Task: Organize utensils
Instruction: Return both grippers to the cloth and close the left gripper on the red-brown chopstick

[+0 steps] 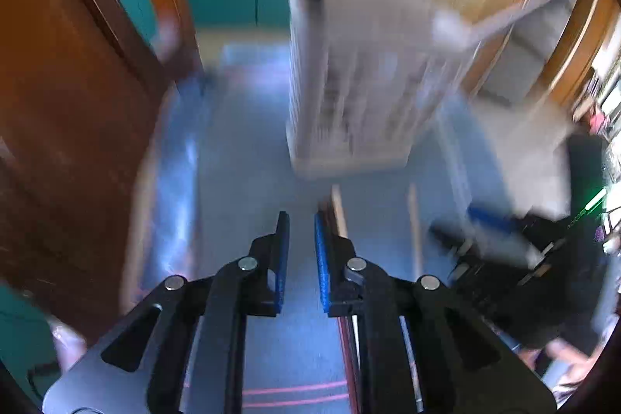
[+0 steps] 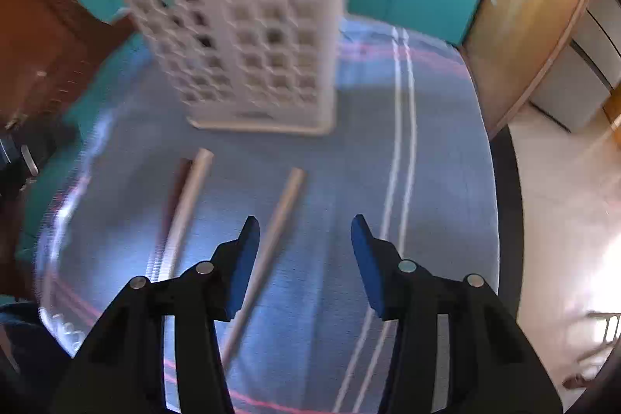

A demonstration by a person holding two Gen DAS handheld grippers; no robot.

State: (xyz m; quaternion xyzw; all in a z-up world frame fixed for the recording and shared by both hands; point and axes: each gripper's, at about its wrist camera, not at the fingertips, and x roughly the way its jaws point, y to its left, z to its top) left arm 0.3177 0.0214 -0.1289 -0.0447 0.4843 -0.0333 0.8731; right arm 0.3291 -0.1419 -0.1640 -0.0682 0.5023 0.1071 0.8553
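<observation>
1. A white utensil holder with a grid of square holes stands upright on the blue striped cloth covering the bench, toward its far edge.
2. Two pale, straight sticks, possibly chopsticks given the blur, lie flat and apart on the cloth on the near side of the holder.
3. The right tool hangs above them, blue pads spread wide, gripping nothing.
4. The left tool has its pads slightly apart, empty, over the cloth.

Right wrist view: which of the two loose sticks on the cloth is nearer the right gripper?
The right-hand stick: it runs under the right gripper's left fingertip. The other stick lies further left, apart.
</observation>
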